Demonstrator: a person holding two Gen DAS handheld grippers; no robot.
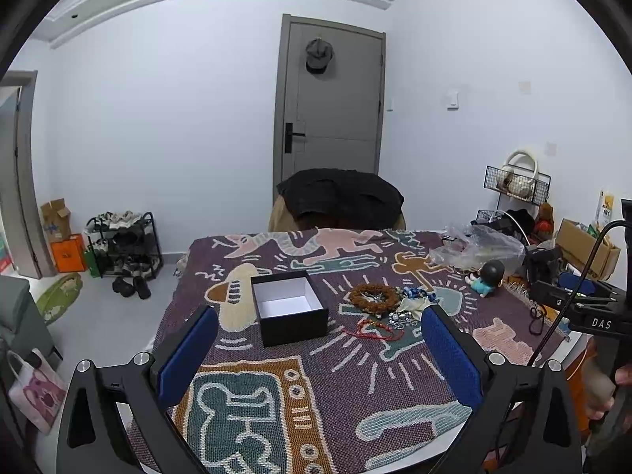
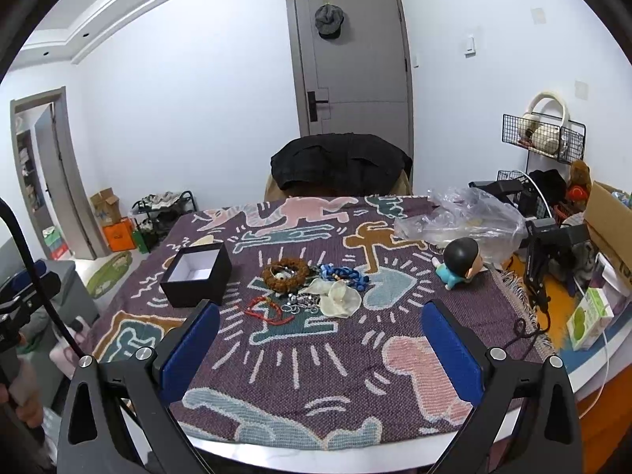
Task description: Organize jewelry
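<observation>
An open black box [image 1: 289,306] with a white, empty inside sits on the patterned cloth; it also shows in the right wrist view [image 2: 196,272]. To its right lies a jewelry pile: a brown bead bracelet [image 1: 373,297] [image 2: 286,272], blue beads [image 1: 418,293] [image 2: 345,273], a red cord bracelet [image 1: 373,330] [image 2: 268,310], silver pieces [image 2: 302,300] and a white flower piece [image 2: 337,297]. My left gripper [image 1: 320,355] is open and empty, held above the table's near side. My right gripper [image 2: 320,349] is open and empty, in front of the pile.
A doll with a black head [image 2: 460,262] and a clear plastic bag [image 2: 462,221] lie at the right back. A chair with a black jacket [image 2: 341,166] stands behind the table. Cluttered shelves and boxes [image 2: 592,237] stand at right. The other handheld gripper [image 1: 584,304] shows at right.
</observation>
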